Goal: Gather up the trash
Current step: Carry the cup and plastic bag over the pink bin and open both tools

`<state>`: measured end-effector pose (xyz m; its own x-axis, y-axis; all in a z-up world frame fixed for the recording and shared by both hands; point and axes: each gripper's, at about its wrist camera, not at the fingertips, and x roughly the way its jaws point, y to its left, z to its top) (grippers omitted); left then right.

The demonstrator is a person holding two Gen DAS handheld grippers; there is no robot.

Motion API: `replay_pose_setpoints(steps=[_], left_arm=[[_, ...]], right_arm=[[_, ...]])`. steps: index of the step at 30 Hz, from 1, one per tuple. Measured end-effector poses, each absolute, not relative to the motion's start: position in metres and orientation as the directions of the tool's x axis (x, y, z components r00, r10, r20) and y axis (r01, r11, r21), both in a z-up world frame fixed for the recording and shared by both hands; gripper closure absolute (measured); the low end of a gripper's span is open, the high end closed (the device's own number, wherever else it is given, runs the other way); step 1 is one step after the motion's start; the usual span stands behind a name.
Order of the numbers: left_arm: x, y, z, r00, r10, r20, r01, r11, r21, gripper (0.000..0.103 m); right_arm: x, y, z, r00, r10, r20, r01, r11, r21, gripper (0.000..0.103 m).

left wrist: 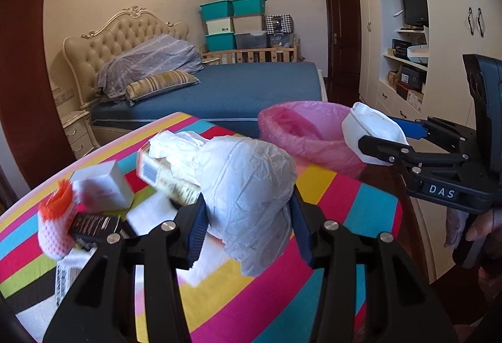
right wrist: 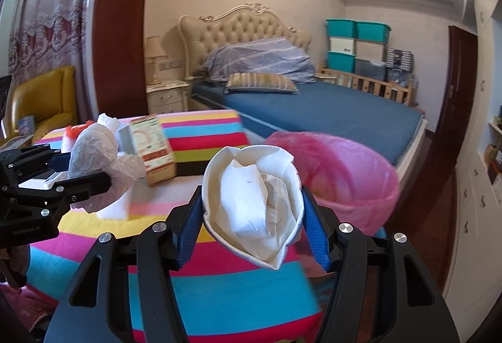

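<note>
Two grippers loaded: left gripper clamped on crumpled bag above striped table; right gripper pinching squashed paper cup, pads on both sides, just beside pink-lined bin

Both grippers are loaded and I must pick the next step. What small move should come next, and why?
Probably carry the right gripper forward over the pink-lined bin and open it there. It holds the paper cup stuffed with tissue, and the bin's mouth sits just ahead, to its right. The left gripper, clamping a crumpled bag, can follow.
</note>
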<state>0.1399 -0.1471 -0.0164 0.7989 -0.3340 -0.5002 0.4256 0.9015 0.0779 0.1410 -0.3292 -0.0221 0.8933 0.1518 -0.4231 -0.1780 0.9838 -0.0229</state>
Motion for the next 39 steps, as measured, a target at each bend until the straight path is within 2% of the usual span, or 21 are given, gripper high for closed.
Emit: replay_pose_setpoints(steps=[17, 31, 34, 36, 37, 39], left_arm=[[0.232, -0.239, 0.004, 0.735, -0.438, -0.518, 0.526, 0.850, 0.026, 0.056], [0.311, -0.312, 0.005, 0.702, -0.470, -0.535, 0.575, 0.817, 0.036, 0.052], [0.329, -0.322, 0.000, 0.691, -0.474, -0.545, 0.572, 0.820, 0.011, 0.044], [0.337, -0.323, -0.003, 0.679, -0.487, -0.549, 0.580, 0.815, -0.006, 0.029], [0.341, -0.324, -0.005, 0.682, -0.479, -0.552, 0.572, 0.820, -0.005, 0.027], [0.341, -0.320, -0.006, 0.699, -0.446, -0.559, 0.544, 0.839, 0.012, 0.018]], right_arm=[[0.199, -0.405, -0.022, 0.918, -0.043, -0.393, 0.008, 0.996, -0.090, 0.045], [0.254, -0.455, -0.028, 0.920, -0.052, -0.389, 0.037, 0.998, -0.047, 0.042], [0.262, -0.454, -0.034, 0.920, -0.017, -0.391, 0.001, 0.999, -0.042, 0.040], [0.275, -0.457, -0.038, 0.912, 0.008, -0.409, -0.026, 0.999, -0.037, 0.033], [0.277, -0.459, -0.040, 0.909, 0.010, -0.417, -0.026, 0.999, -0.032, 0.024], [0.276, -0.464, -0.042, 0.908, 0.017, -0.418, -0.022, 1.000, -0.006, 0.023]])
